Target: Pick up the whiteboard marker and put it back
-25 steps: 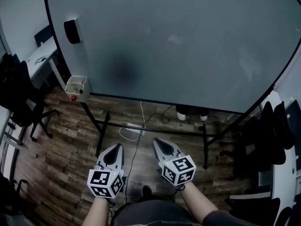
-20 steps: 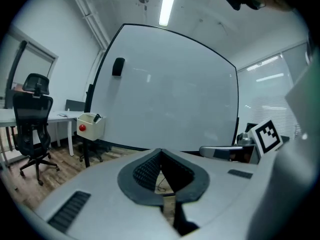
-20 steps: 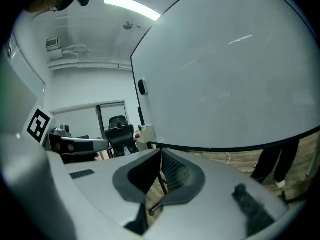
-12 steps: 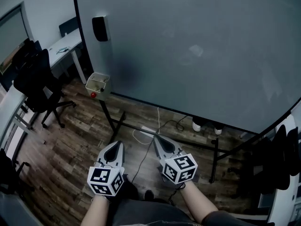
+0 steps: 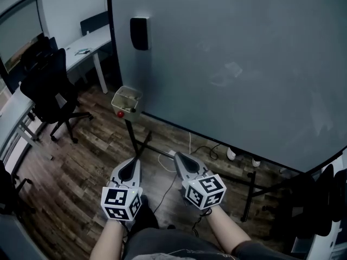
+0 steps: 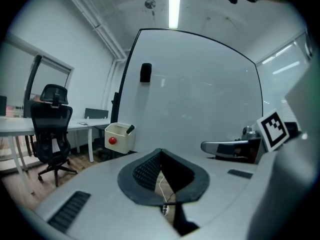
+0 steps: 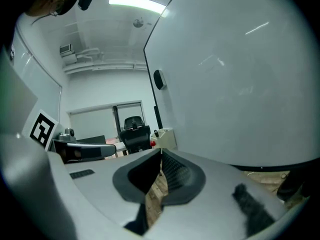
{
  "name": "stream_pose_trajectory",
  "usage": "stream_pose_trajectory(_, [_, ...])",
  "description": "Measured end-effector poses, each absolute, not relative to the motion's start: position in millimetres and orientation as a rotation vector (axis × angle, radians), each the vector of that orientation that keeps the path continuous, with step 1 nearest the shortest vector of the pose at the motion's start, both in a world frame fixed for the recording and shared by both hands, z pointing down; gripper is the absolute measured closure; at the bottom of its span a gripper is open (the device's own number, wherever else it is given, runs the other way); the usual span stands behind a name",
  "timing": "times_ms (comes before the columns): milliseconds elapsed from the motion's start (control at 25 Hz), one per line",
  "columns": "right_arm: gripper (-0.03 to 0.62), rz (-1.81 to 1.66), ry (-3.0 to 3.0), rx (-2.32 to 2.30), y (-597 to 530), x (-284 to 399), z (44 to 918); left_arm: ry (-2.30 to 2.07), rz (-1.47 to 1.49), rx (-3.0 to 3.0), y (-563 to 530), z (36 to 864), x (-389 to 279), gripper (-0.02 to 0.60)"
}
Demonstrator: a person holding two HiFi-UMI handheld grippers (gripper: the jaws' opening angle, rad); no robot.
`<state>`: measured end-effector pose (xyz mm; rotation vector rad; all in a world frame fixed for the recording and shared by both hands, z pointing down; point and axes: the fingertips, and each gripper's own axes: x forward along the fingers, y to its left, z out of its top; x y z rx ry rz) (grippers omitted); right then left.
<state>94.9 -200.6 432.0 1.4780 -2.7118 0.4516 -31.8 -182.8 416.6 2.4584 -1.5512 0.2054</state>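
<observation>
A cream marker box [image 5: 127, 101] with a red knob [image 5: 120, 114] hangs at the whiteboard's [image 5: 244, 53] lower left corner. In the left gripper view a black whiteboard marker [image 6: 129, 129] pokes out of that box [image 6: 120, 137]. The right gripper view also shows the marker [image 7: 155, 133] in the box [image 7: 165, 135], far ahead. My left gripper [image 5: 133, 162] and right gripper [image 5: 177, 157] hang side by side above the wooden floor, well short of the box. Both are shut, their pads meeting at the tips, with nothing between them.
A black eraser [image 5: 140, 33] sticks to the board above the box. The board's black stand legs [image 5: 142, 145] and a white cable [image 5: 184, 148] lie ahead on the floor. A black office chair [image 5: 49, 91] and a white desk [image 5: 81, 50] stand at the left.
The view has swung left along the board: the box and the board's left edge have shifted right and come closer. Both grippers travelled along, still shut and side by side.
</observation>
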Motion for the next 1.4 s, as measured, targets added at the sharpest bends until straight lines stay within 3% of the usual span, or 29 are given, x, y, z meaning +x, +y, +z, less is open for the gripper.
stream_pose_trajectory(600, [0.564,0.436,-2.78,1.344,-318.3,1.6,432.5,-1.583,0.176,2.433,-307.9,415.8,-104.7,0.568])
stream_pose_trajectory(840, [0.49,0.461,-2.773,1.278,-349.8,-32.6,443.0,-1.564,0.181,2.421,-345.1,420.5,-124.4,0.568])
stream_pose_trajectory(1400, [0.477,0.263,-2.752,1.348,-398.5,-69.4,441.0,-1.524,0.193,2.42,-386.6,432.5,-148.2,0.568])
